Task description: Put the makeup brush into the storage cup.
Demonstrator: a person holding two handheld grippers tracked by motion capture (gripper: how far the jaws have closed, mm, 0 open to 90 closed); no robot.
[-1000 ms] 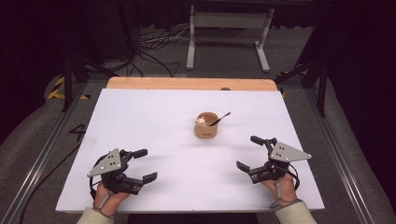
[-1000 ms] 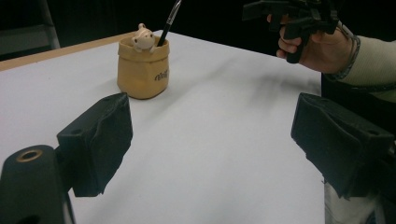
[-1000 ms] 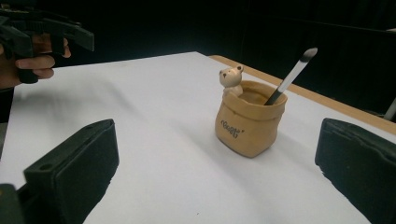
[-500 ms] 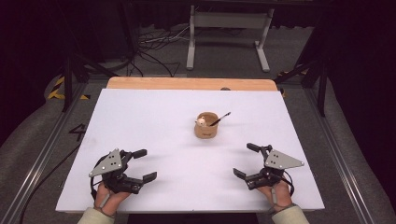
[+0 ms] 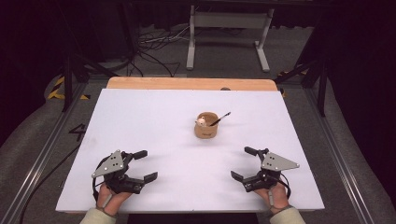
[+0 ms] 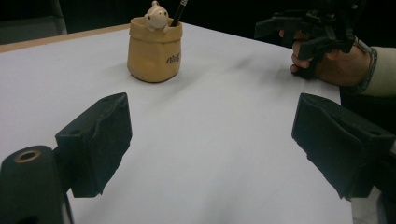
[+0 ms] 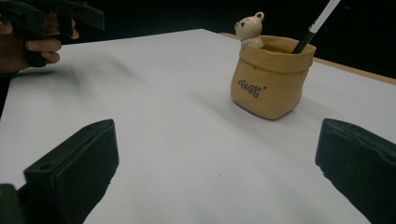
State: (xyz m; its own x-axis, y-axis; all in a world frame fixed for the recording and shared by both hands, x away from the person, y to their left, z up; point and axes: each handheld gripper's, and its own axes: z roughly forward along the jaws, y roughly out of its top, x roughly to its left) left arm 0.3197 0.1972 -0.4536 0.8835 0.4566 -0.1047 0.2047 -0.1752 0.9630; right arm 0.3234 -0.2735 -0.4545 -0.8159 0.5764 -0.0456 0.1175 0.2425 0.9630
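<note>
Tan pouch-shaped pot (image 5: 206, 127) upright, bear figure, black pen inside, both grippers spread apart.

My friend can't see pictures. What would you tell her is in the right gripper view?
A tan pen holder shaped like a little sack stands on a white table, with a small bear figure at its rim and a pen leaning inside. The right gripper has its black jaws wide apart, and the left gripper is held at the far corner.
</note>
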